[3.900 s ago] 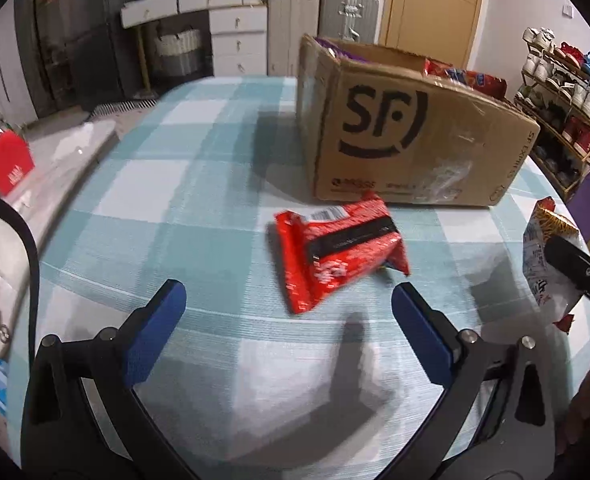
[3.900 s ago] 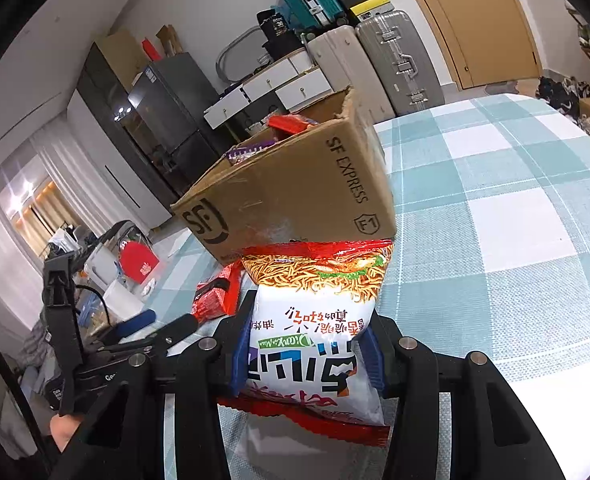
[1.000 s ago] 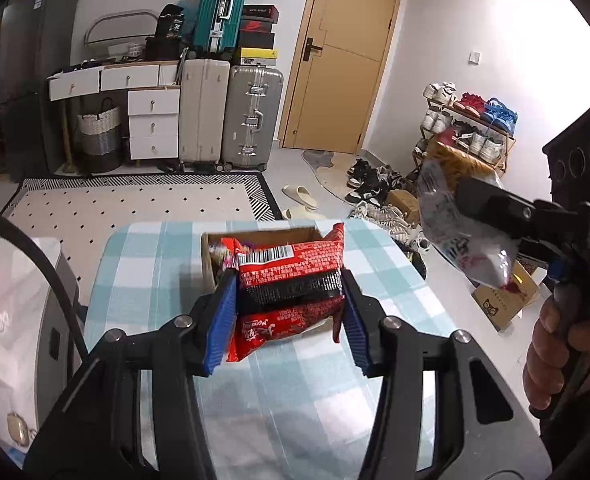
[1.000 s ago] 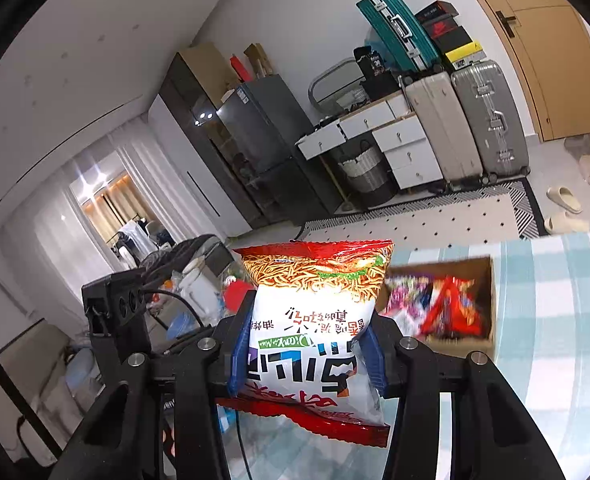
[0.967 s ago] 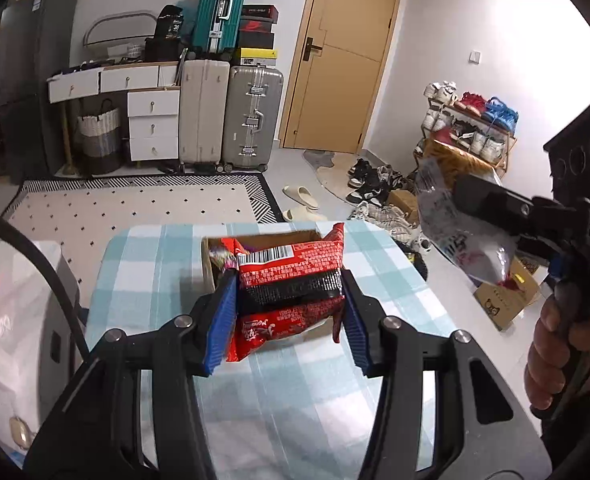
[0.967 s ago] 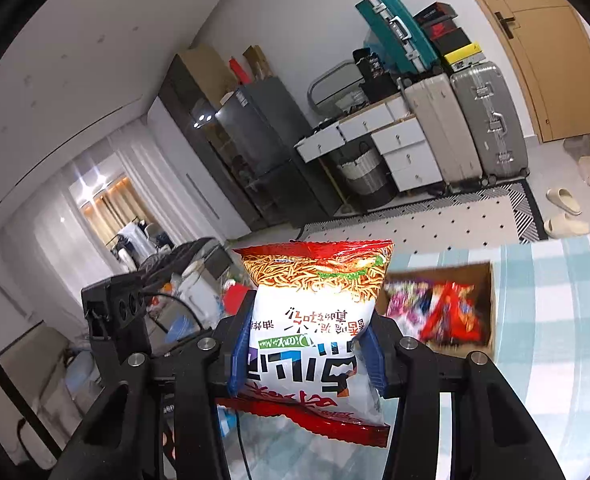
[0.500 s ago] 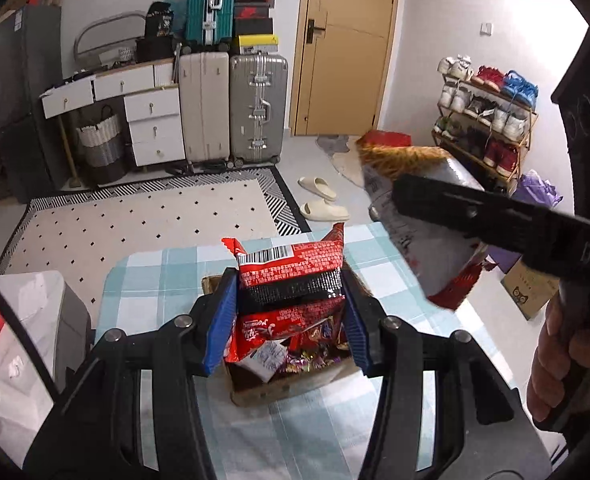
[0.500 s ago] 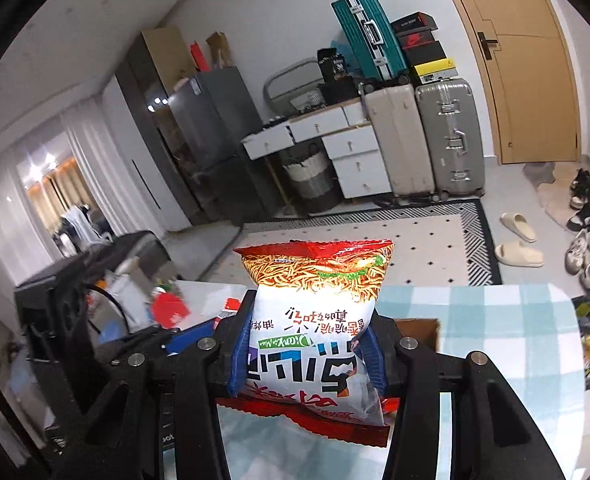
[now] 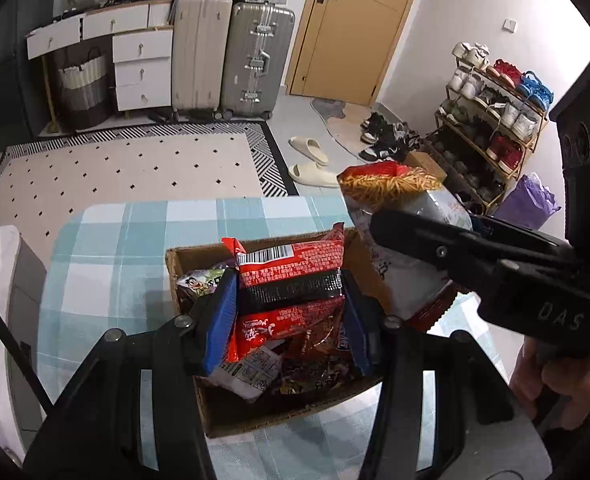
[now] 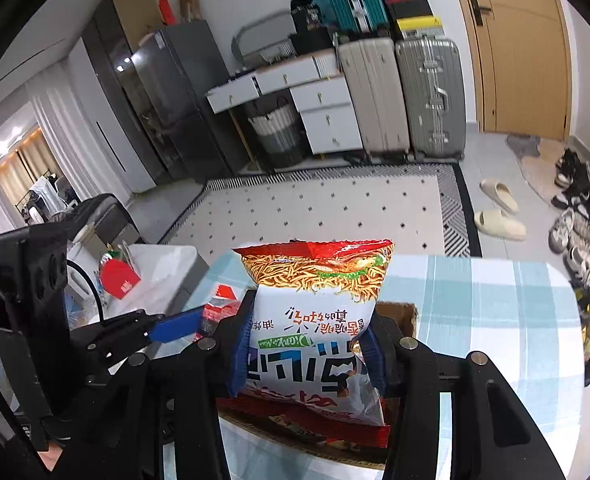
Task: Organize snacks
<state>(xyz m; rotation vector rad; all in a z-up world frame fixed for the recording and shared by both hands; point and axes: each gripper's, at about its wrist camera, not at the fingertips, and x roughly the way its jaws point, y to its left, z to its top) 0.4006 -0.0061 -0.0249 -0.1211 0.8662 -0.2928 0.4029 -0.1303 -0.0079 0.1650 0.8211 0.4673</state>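
My left gripper is shut on a red snack packet with a black band and a barcode, held just above the open cardboard box. The box holds several snack bags. My right gripper is shut on a white and red noodle bag with a noodle picture on top, over the same box. In the left wrist view that noodle bag hangs at the box's right side, clamped by the right gripper. The left gripper's blue pad shows left of the noodle bag.
The box stands on a table with a teal and white checked cloth. A person's hand grips the right tool. Beyond the table lie a dotted rug, suitcases, a shoe rack and slippers.
Both grippers have dropped toward the box and tilted down, each still holding its packet. The box has grown larger under the left gripper, and the noodle bag has swung in beside it.
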